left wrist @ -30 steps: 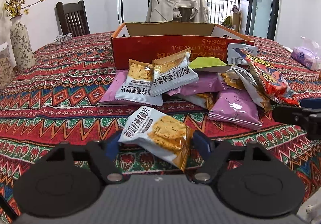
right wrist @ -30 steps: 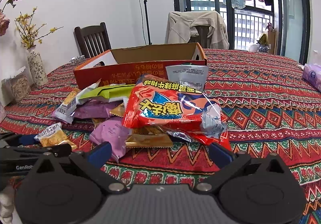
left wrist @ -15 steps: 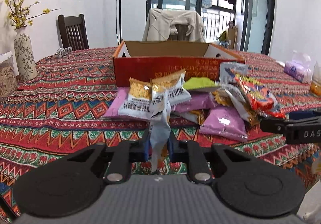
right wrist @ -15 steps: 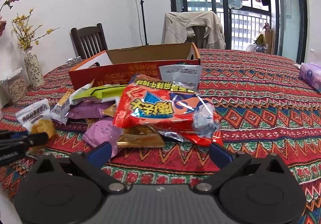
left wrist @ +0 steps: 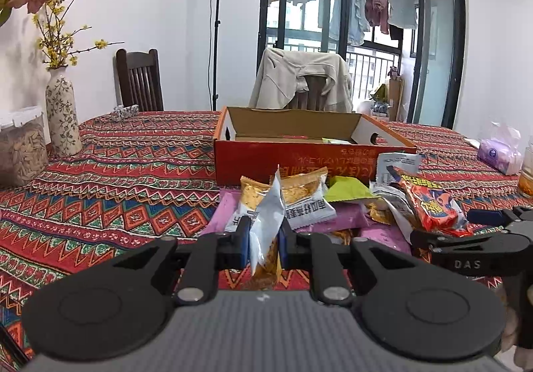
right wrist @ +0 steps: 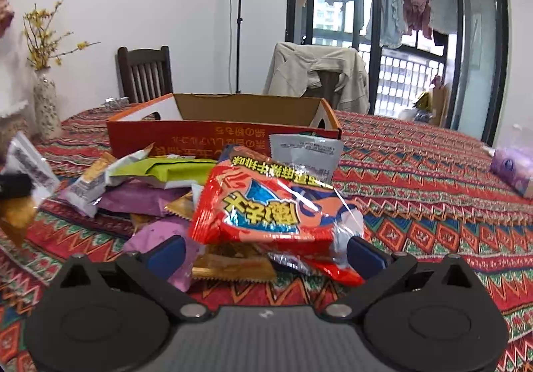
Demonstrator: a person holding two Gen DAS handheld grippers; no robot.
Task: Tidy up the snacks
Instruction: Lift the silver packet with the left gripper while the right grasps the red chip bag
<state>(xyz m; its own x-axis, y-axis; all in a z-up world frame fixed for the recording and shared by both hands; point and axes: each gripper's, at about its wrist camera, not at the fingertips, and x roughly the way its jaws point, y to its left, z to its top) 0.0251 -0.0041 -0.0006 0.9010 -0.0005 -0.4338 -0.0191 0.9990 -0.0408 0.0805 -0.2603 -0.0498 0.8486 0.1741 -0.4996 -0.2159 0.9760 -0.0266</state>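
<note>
My left gripper (left wrist: pixel 264 240) is shut on a white-and-gold cracker packet (left wrist: pixel 266 222) and holds it edge-on above the table, in front of the snack pile (left wrist: pixel 319 205). The packet also shows at the left edge of the right wrist view (right wrist: pixel 23 178). The open red cardboard box (left wrist: pixel 299 155) stands behind the pile. My right gripper (right wrist: pixel 266 252) is open, its blue pads on either side of a large red snack bag (right wrist: pixel 273 205) that lies on top of the pile. In the left wrist view it is at the right (left wrist: pixel 466 232).
The table carries a red patterned cloth (left wrist: pixel 116 178). A flower vase (left wrist: pixel 61 118) and a jar (left wrist: pixel 20 152) stand at the left. A purple tissue pack (right wrist: pixel 513 168) lies at the far right. Chairs stand behind the table.
My left gripper closed on the cracker packet and lifted it off the table. My right gripper moved forward, so its open pads now flank the red bag.
</note>
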